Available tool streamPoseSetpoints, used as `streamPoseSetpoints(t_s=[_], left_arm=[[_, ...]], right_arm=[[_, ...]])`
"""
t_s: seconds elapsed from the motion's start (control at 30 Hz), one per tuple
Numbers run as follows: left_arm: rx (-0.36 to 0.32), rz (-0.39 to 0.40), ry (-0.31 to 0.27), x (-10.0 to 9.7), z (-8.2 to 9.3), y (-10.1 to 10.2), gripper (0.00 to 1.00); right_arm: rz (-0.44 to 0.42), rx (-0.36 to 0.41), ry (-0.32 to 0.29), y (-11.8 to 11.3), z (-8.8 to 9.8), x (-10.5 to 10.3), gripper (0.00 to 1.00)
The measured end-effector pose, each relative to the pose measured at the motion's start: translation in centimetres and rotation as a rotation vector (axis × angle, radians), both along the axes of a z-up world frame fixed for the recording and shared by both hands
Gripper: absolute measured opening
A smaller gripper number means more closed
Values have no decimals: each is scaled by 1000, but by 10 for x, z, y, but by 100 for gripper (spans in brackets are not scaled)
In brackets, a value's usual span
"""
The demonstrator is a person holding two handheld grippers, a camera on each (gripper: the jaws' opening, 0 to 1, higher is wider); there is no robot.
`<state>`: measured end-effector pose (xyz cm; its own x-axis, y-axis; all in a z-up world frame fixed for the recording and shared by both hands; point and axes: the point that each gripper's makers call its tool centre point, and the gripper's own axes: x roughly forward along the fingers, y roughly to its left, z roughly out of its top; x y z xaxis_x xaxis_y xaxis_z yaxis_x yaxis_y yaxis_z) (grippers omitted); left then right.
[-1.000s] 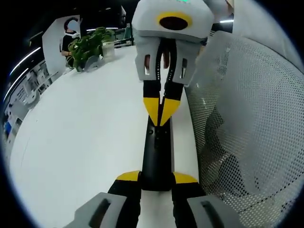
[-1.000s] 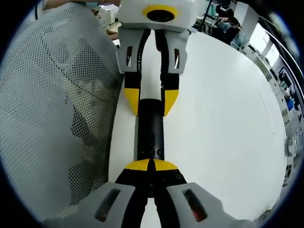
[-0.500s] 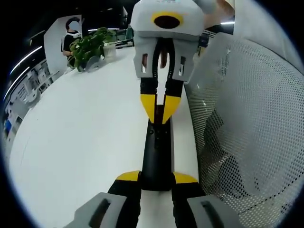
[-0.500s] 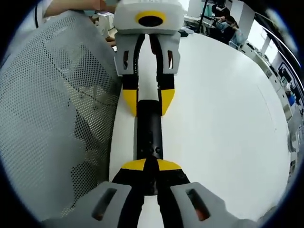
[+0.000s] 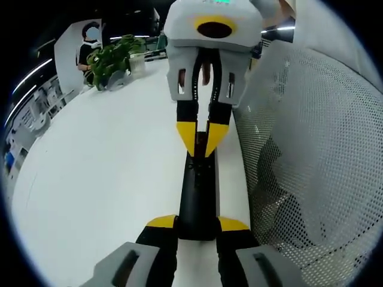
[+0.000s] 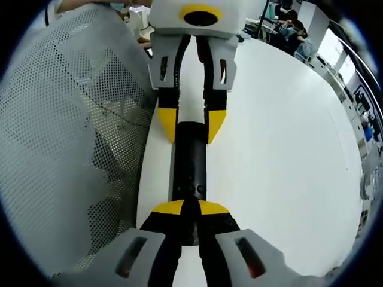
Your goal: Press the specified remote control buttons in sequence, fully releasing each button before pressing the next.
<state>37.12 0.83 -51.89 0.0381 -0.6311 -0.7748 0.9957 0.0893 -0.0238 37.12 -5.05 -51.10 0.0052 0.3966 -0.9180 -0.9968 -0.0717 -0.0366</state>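
A slim black remote [image 5: 197, 191] lies lengthwise on the white table [image 5: 90, 179], between two grippers that face each other. My left gripper [image 5: 197, 224] is shut on the remote's near end, one yellow-tipped jaw on each long side. My right gripper [image 5: 202, 140] comes in from the top of the left gripper view, its tips drawn together over the remote's far end. In the right gripper view, the right gripper [image 6: 190, 208] is shut, its tips meeting on top of the remote [image 6: 189, 161] by some small buttons. The left gripper [image 6: 191, 125] clasps the far end.
A white perforated mesh panel [image 5: 317, 167] stands close beside the remote, on the left of the right gripper view [image 6: 72, 149]. A potted plant [image 5: 111, 60] and a person [image 5: 88, 42] are at the table's far edge. More people [image 6: 287, 30] sit behind the table.
The right gripper's tips lifted slightly away along the remote half a second ago and have settled back down onto it. The left gripper keeps its hold.
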Motion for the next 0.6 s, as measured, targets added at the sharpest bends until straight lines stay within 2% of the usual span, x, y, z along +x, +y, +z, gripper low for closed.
streamPoseSetpoints(t_s=[0.03,0.07,0.1,0.3,0.43,0.6], left_arm=[[1,0,1,0,0,0,24],[1,0,1,0,0,0,24],[0,0,2,0,0,0,24],[-3,0,2,0,0,0,24],[-8,5,4,0,0,0,24],[-7,5,5,0,1,0,24]], right_arm=[[5,-7,3,0,0,1,6],[-29,-24,16,0,-1,0,6],[-6,-28,5,1,0,1,6],[-22,-1,6,-1,2,2,6],[-63,6,40,-2,2,1,6],[-73,13,64,-3,3,0,8]])
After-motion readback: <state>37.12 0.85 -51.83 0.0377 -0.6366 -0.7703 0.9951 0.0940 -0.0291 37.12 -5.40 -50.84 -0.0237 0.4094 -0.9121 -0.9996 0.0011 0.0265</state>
